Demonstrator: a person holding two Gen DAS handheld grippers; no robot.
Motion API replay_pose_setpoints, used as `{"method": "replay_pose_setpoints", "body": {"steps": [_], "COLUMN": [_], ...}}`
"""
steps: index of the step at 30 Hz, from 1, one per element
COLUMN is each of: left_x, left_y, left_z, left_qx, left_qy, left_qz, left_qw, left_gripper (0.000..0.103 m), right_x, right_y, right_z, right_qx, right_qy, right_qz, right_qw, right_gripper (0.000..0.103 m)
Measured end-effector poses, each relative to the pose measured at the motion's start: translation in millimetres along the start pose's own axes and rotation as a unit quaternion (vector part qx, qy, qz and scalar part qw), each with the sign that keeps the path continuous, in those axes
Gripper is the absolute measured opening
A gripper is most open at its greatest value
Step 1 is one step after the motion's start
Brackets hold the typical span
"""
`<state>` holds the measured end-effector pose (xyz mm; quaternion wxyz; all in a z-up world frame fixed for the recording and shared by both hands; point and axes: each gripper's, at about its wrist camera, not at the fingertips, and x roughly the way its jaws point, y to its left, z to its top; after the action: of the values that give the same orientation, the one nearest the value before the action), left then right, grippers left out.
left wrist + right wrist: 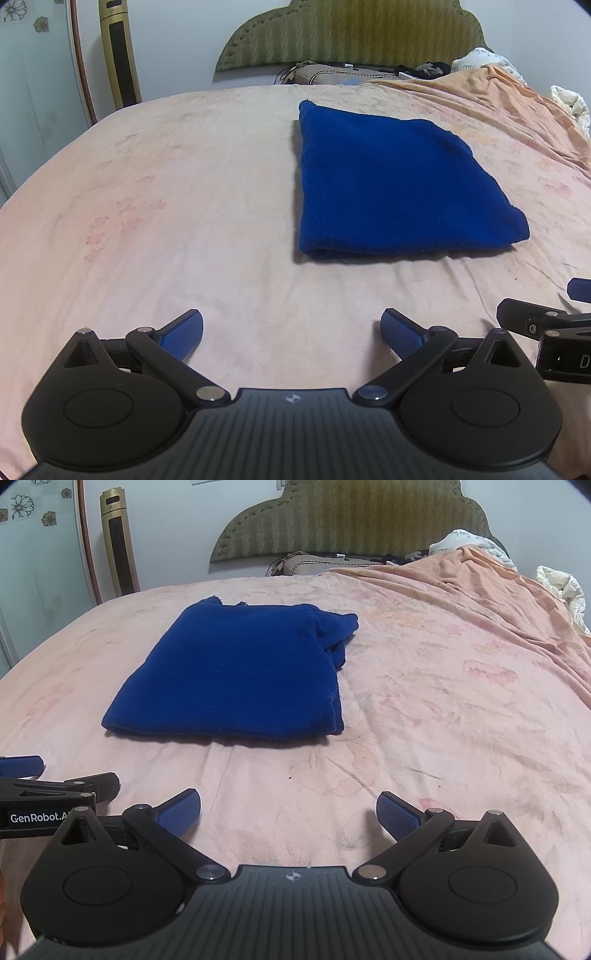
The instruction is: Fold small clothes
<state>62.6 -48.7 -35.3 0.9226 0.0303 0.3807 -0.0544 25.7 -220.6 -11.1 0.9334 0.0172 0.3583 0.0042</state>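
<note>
A blue knitted garment (399,184) lies folded into a rough square on the pink bedsheet (166,221), ahead and to the right in the left wrist view. In the right wrist view the same blue garment (240,672) sits ahead and to the left, with loose folds bunched at its far right corner. My left gripper (291,328) is open above the bare sheet, well short of the garment's near edge. My right gripper (288,808) is open too, holding nothing, also short of the garment. Each gripper shows at the edge of the other's view.
A green padded headboard (351,29) stands at the far end of the bed. An orange blanket (480,587) is heaped on the right side with white bedding (561,587) beyond it. A gold tower fan (118,539) stands at the back left by the wall.
</note>
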Motion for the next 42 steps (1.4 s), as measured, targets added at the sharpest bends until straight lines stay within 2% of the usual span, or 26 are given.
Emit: {"method": "replay_pose_setpoints", "body": {"steps": [42], "left_x": [3.8], "left_y": [1.0], "left_z": [1.6], "left_qx": [-0.008], "left_qy": [0.008], "left_qz": [0.001], "left_qw": [0.9999], "left_gripper": [0.103], "right_x": [-0.1], "right_y": [0.4], "right_z": [-0.2], "right_qx": [-0.001], "right_qy": [-0.001], "right_qz": [0.006], "right_qw": [1.0], "right_gripper": [0.102]}}
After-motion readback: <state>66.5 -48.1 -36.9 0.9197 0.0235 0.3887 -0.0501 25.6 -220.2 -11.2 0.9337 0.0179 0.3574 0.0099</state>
